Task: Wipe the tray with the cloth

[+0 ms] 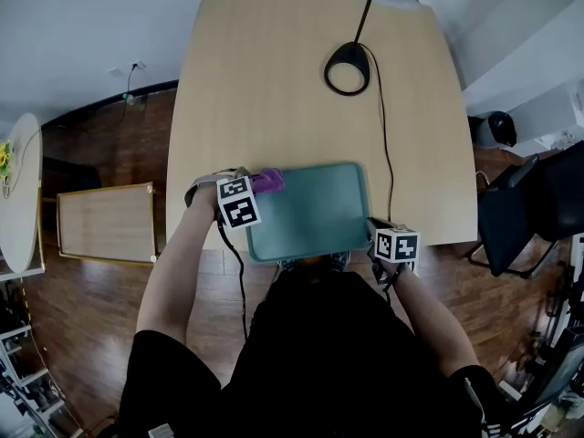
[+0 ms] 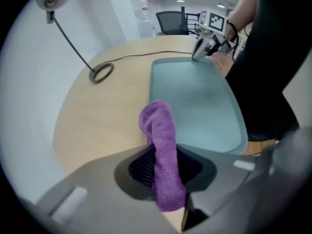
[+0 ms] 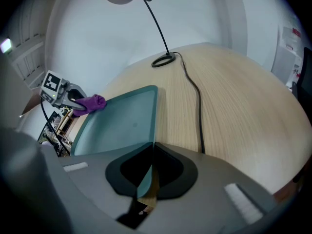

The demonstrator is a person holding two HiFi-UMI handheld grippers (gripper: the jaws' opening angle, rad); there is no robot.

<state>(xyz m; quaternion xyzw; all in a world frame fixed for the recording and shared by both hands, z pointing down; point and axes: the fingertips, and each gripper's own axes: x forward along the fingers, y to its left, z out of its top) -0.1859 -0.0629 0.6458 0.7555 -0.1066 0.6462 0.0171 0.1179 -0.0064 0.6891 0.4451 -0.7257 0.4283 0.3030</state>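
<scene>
A pale wooden table (image 1: 274,80) above a dark wood floor (image 1: 91,336) held a teal rectangular plastic tray (image 1: 315,213) at its near edge.
The left gripper (image 2: 165,177), whose cube (image 1: 238,202) bore black-and-white square markers, had its jaws clamped on a purple terry cloth (image 2: 158,130) at the tray's far-left corner, the bare forearm stretched forward. The right gripper (image 3: 147,174), drawn in near the person's body, pinched the tray's near-right rim between closed jaws. A black desk lamp (image 1: 351,62) stood well behind the tray.
</scene>
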